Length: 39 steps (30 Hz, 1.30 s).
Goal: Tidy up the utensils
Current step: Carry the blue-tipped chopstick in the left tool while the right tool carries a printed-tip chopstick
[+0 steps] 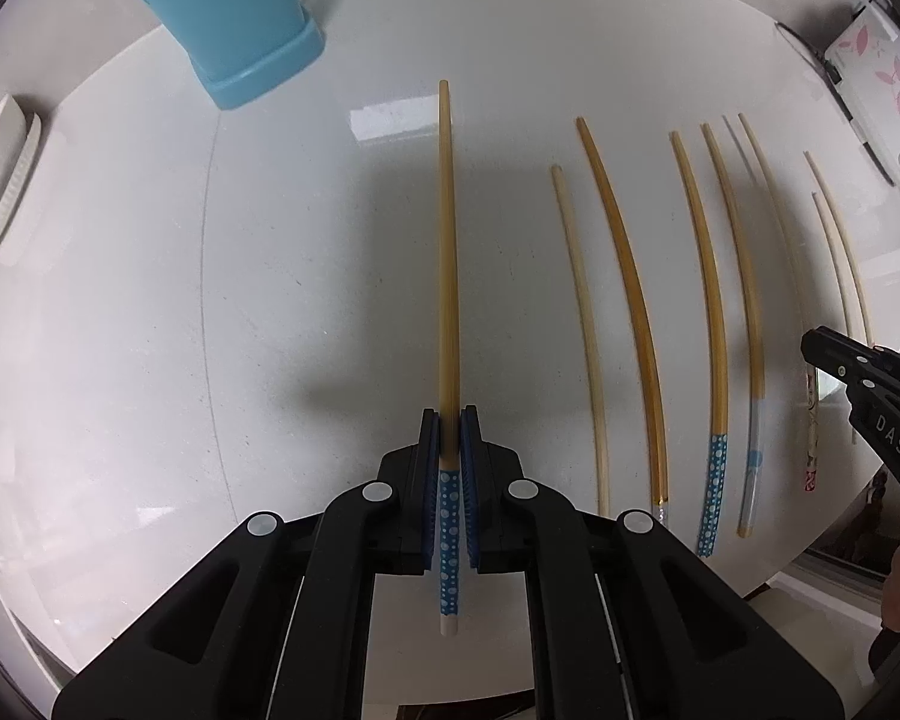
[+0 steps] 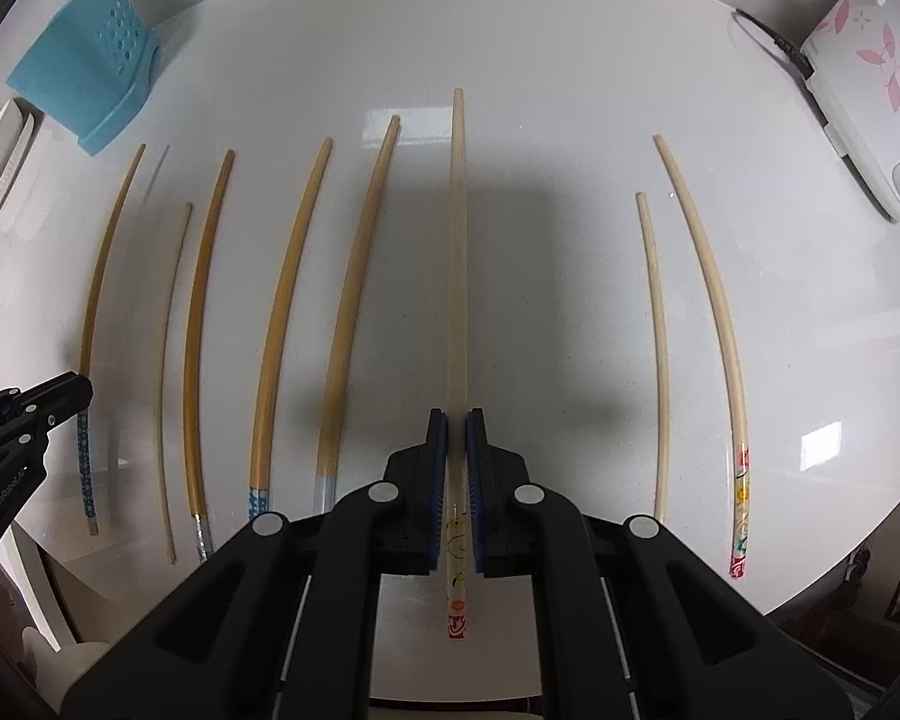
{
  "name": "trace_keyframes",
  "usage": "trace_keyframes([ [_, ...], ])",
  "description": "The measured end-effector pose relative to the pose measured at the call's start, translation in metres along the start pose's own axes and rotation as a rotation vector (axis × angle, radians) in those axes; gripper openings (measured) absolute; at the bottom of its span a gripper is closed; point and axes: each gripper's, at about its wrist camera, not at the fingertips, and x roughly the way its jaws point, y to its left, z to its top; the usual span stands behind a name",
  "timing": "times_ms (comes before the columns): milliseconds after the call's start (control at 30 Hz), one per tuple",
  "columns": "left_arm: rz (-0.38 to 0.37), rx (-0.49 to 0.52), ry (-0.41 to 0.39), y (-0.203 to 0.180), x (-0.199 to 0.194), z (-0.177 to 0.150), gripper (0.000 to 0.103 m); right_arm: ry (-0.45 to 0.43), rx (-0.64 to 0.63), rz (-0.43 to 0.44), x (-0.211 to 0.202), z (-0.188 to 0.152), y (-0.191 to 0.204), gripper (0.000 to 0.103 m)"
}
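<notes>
White counter [image 1: 150, 300] carries a row of chopsticks. The left claw [image 1: 450, 438] grips a blue-dotted chopstick [image 1: 447, 240], the right claw [image 2: 457, 438] a flowered chopstick [image 2: 457, 240]. Both sticks point away along the fingers, and the blue holder [image 1: 234, 12] stands far left, nearer the left claw.

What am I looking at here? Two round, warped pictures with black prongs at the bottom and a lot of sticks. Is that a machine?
No robot: a person holds a hand-held claw in each hand, and each carries a wide-angle camera looking along its fingers. One picture comes from the left claw, shut on a blue-dotted chopstick. The other comes from the right claw, shut on a flower-patterned chopstick. More chopsticks lie side by side on the white countertop. The blue utensil holder stands at the back left.
</notes>
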Motion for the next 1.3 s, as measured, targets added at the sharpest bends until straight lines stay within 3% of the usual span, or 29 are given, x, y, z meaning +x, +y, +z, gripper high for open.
trace_keyframes([
  [567,-0.085,-0.074,-0.214,0.012,-0.059,0.014,0.006,-0.157,-0.032,0.026,-0.047,0.017,0.014,0.006],
  [1300,-0.072,-0.147,-0.398,0.043,-0.109,0.035,0.006,-0.327,-0.073,0.102,-0.094,0.061,0.047,0.006],
])
